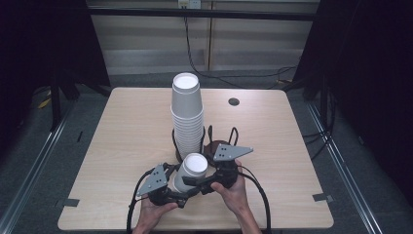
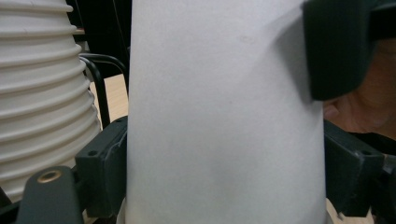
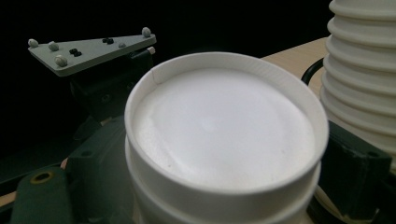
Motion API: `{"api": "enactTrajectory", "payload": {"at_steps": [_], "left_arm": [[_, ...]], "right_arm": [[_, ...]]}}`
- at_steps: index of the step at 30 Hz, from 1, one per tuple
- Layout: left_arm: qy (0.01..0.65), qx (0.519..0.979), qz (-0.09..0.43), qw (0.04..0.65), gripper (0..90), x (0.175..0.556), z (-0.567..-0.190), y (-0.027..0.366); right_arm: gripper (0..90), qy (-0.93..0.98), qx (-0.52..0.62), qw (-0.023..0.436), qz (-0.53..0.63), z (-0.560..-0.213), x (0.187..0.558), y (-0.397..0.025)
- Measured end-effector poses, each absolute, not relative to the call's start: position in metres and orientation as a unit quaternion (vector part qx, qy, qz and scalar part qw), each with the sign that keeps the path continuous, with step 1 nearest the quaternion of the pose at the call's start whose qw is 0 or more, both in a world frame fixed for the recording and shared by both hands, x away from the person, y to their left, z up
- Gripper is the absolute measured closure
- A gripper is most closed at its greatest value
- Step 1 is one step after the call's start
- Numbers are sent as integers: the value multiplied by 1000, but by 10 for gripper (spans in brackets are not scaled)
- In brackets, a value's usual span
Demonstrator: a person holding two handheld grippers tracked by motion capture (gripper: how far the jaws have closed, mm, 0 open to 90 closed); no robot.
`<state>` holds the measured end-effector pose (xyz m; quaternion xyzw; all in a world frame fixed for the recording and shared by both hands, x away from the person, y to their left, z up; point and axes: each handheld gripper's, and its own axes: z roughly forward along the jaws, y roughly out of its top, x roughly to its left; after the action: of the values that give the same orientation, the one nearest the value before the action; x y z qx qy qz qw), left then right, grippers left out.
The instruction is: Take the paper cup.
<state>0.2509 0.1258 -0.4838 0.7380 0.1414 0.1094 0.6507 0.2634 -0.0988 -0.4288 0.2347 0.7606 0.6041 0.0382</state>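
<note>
Left claw [image 1: 181, 191]: clamped on the white cup [image 1: 190, 171], down near its wide end. In the left gripper view the cup wall sits tight between the two black jaws, so yeah, it's a proper grip.
Right claw [image 1: 199, 184]: also closed on that same cup, a bit higher up toward the closed end. In the right gripper view the jaws hug it on both sides just under the rim of the base.
Cup: upside down-ish, bottom pointing up and tilted toward the camera, held off the desk [image 1: 122, 146] between both claws, near the front edge and roughly centred. The right gripper view looks like there's a second rim nested right under the top one, so it might be two cups stuck together, can't really tell.
Cup stack [image 1: 187, 114]: tall tower of the same white cups, upside down, standing just behind the held cup. Close, but I can't tell whether they touch.
Holder [image 1: 207, 141]: black wire thing around the base of the stack, with loops sticking up on the right.
Hands: left hand [image 1: 153, 212] and right hand [image 1: 236, 192] come in from the bottom, each wrapped around its gripper.
Desk extras: small dark round grommet [image 1: 234, 102] near the far right.
</note>
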Motion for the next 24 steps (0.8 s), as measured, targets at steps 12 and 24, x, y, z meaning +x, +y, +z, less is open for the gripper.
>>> {"api": "enactTrajectory", "payload": {"at_steps": [12, 24], "left_arm": [[153, 760, 113, 621, 173, 256, -480, 140], [153, 788, 111, 586, 179, 261, -470, 146]], "right_arm": [[129, 757, 238, 45, 607, -426, 261, -109], [128, 768, 230, 44, 596, -426, 259, -114]]}}
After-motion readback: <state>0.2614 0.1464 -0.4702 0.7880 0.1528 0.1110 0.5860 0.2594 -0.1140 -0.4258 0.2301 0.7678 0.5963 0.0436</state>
